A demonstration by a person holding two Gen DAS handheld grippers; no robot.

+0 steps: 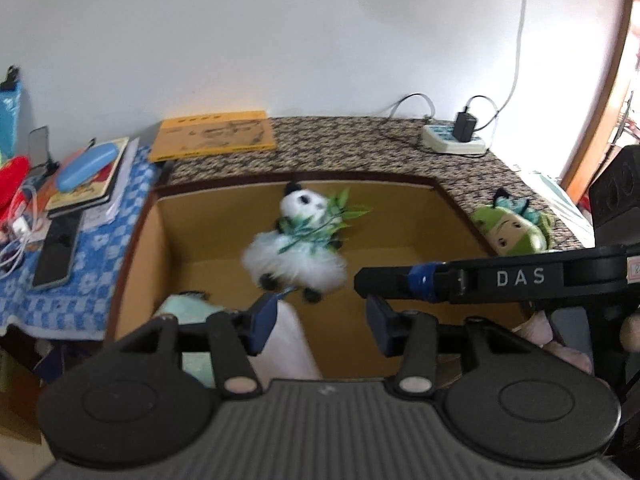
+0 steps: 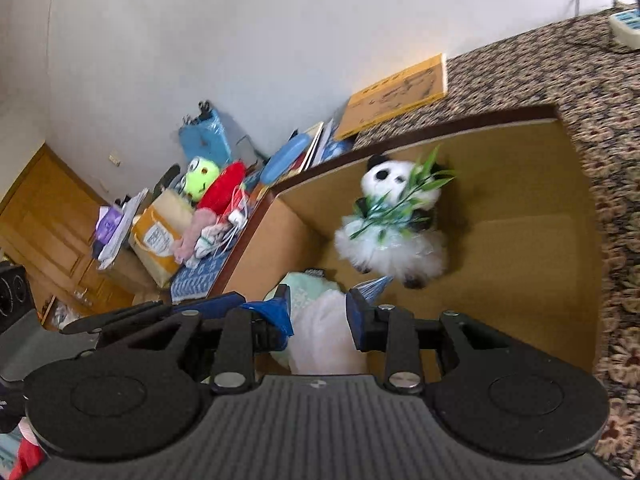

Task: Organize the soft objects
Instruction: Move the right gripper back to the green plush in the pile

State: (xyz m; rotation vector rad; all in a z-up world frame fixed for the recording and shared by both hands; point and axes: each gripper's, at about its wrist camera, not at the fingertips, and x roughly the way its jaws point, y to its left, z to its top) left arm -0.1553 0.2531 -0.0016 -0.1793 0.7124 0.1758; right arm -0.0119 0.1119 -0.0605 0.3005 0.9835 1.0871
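A white panda plush [image 1: 296, 248] [image 2: 392, 236] holding green bamboo leaves lies blurred inside an open cardboard box [image 1: 452, 216] [image 2: 532, 184]. My left gripper [image 1: 320, 308] hovers over the box's near side, open, with the panda just beyond its fingertips. Open as well, my right gripper [image 2: 318, 300] has no pad pressing on anything; one of its fingers [image 1: 384, 280] reaches in from the right. A white soft thing [image 1: 288, 340] [image 2: 320, 332] and a mint plush [image 1: 188, 306] [image 2: 304, 284] lie in the box beneath both grippers. A green plush [image 1: 516, 232] rests on the patterned cloth right of the box.
Behind the box lie a yellow book [image 1: 212, 136] and a power strip [image 1: 454, 140] with cables. To its left a blue checked cloth holds stacked books with a blue case [image 1: 86, 168] and a phone [image 1: 54, 256]. A green frog plush [image 2: 200, 178] and a red plush [image 2: 224, 188] sit further left.
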